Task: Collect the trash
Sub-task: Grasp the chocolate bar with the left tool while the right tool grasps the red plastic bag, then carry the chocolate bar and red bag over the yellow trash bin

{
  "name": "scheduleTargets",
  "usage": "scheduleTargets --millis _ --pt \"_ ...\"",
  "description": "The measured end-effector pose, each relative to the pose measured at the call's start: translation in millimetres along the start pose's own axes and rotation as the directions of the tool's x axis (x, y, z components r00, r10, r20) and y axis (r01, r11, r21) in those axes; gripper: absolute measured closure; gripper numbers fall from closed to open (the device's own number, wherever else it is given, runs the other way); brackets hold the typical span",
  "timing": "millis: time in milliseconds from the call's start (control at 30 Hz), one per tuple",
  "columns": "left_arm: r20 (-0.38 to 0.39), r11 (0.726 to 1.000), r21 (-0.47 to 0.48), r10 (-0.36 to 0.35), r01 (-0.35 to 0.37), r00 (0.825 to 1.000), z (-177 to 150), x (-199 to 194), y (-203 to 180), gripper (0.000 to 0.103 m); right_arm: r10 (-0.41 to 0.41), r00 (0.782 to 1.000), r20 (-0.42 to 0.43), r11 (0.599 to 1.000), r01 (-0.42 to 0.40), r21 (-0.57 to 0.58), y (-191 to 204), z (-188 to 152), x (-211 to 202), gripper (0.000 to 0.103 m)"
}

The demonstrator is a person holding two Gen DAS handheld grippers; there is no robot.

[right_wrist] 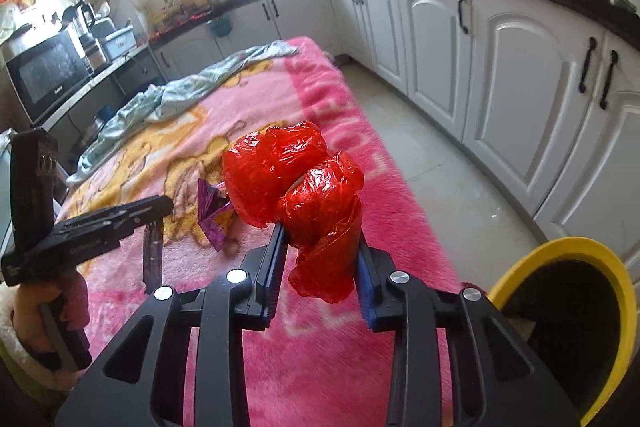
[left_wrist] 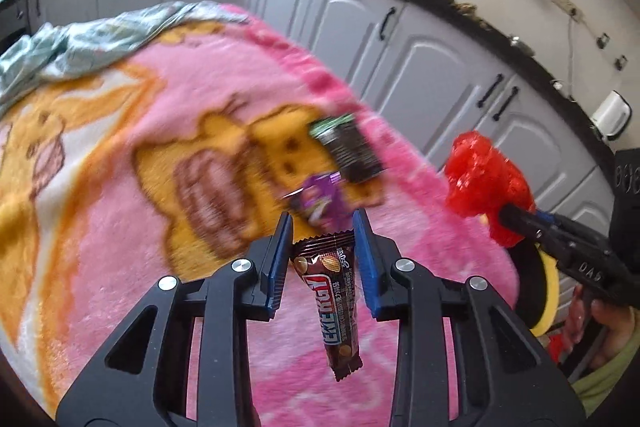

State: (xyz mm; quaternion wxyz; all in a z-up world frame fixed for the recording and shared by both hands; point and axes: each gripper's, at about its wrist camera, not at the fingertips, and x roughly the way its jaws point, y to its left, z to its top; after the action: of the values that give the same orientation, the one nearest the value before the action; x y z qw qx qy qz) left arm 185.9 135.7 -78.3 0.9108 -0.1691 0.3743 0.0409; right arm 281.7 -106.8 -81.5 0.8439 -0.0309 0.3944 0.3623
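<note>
My left gripper point(left_wrist: 323, 223) is shut on a brown "Energy" bar wrapper point(left_wrist: 330, 301), which hangs down above the pink blanket point(left_wrist: 120, 227). A purple wrapper point(left_wrist: 318, 201) and a dark green-topped packet point(left_wrist: 348, 149) lie on the blanket just ahead. My right gripper point(right_wrist: 320, 231) is shut on a crumpled red plastic bag point(right_wrist: 296, 183), held above the blanket's right edge. The red bag also shows in the left wrist view point(left_wrist: 486, 181). The left gripper with the hanging wrapper point(right_wrist: 153, 255) shows at left in the right wrist view, and the purple wrapper point(right_wrist: 214, 215) lies past it.
A yellow-rimmed bin point(right_wrist: 568, 323) stands on the floor at the right of the bed. A pale green cloth point(right_wrist: 172, 95) lies bunched at the blanket's far end. White kitchen cabinets point(right_wrist: 500, 67) line the right side, with tiled floor point(right_wrist: 432, 163) between.
</note>
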Motion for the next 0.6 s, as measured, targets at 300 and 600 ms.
scheduleTargets --millis 300,600 --pt "0.054 0.991 0.098 -0.093 0.087 0.994 20 -7 -71 0.079 -0.072 0.995 0.065 0.995 0.067 0.074 -44 -22 -63 0.073" --pt "0.053 0.962 0.199 -0.198 0.184 0.979 23 1 -152 0.079 -0.151 0.981 0.123 0.977 0.129 0.168 -86 -46 -117 0.073"
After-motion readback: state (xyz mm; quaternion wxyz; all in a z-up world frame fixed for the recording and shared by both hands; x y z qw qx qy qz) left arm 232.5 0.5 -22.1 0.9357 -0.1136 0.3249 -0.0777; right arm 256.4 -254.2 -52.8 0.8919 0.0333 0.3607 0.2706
